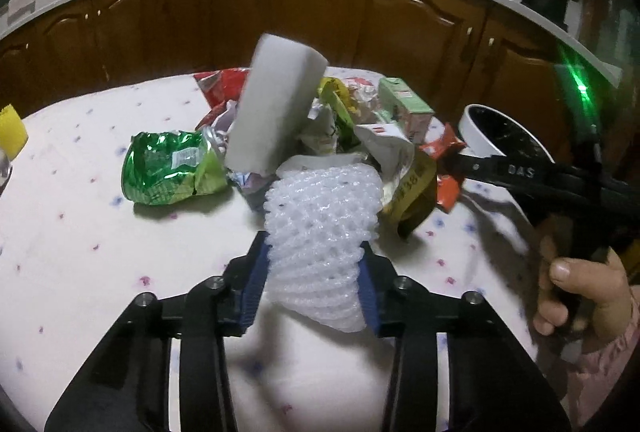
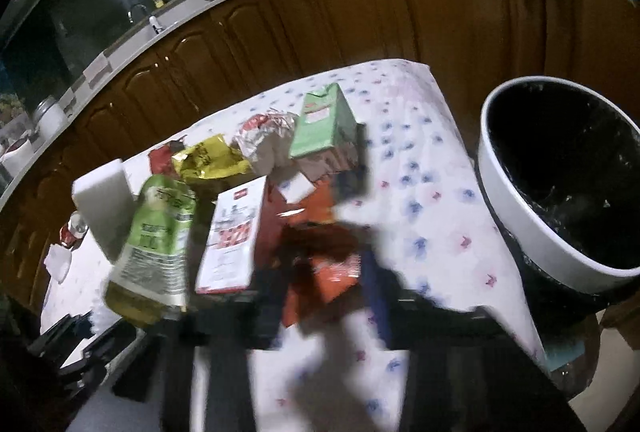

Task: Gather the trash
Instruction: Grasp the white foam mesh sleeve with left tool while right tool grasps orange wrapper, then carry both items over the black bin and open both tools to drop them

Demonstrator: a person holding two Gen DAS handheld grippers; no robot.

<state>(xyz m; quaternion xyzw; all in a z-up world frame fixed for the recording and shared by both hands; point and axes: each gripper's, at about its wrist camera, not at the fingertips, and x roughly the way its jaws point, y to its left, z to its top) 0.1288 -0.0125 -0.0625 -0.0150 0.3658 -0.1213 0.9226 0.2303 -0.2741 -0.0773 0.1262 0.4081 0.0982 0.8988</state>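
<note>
While your left gripper (image 1: 316, 264) pinches the springy white foam fruit net (image 1: 320, 224) between its blue pads above the flowered tablecloth (image 1: 80, 232), you are mid-collection, with the crinkled pile at 12 o'clock. At 2 o'clock your right gripper (image 1: 460, 157) reaches toward an orange wrapper (image 2: 332, 272); blur hides whether it grips. I judge the net next needs carrying to the white-rimmed bin (image 2: 520, 232) at 3 o'clock.
</note>
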